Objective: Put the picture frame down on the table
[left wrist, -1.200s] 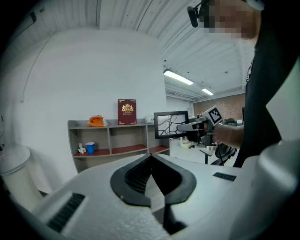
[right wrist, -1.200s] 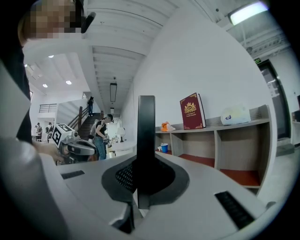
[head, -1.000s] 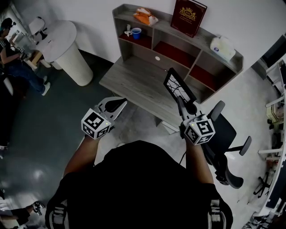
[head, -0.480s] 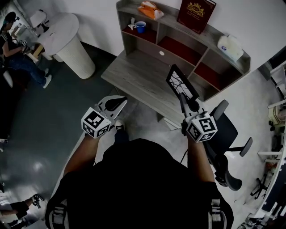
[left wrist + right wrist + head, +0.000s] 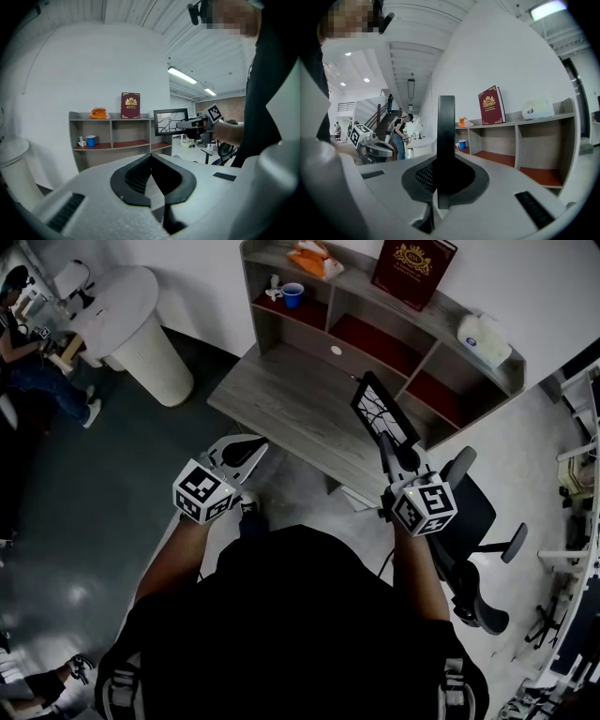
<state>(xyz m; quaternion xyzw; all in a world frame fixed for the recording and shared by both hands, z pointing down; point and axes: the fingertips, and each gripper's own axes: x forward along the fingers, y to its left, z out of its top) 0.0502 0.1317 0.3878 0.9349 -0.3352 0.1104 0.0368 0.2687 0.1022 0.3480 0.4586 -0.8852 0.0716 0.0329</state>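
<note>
The picture frame (image 5: 380,409) is black with a white, branch-patterned picture. It stands upright in the air over the near right part of the grey wooden table (image 5: 281,404). My right gripper (image 5: 395,454) is shut on its lower edge. In the right gripper view the frame's black edge (image 5: 446,122) rises between the jaws. The left gripper view shows the frame (image 5: 169,122) from the front, held by the right gripper (image 5: 190,124). My left gripper (image 5: 247,450) hangs just off the table's near edge, shut with nothing in it; its pads (image 5: 140,171) meet at the tips.
A shelf unit (image 5: 427,343) stands at the table's back with an orange object (image 5: 312,259), a blue cup (image 5: 293,294), a red book (image 5: 413,273) and a white container (image 5: 486,338). An office chair (image 5: 473,521) is at the right, a white round stand (image 5: 131,329) at the left.
Both grippers have sunk and shifted a little toward the table. The frame stays upright in the right gripper. The left gripper remains shut and holds nothing.
</note>
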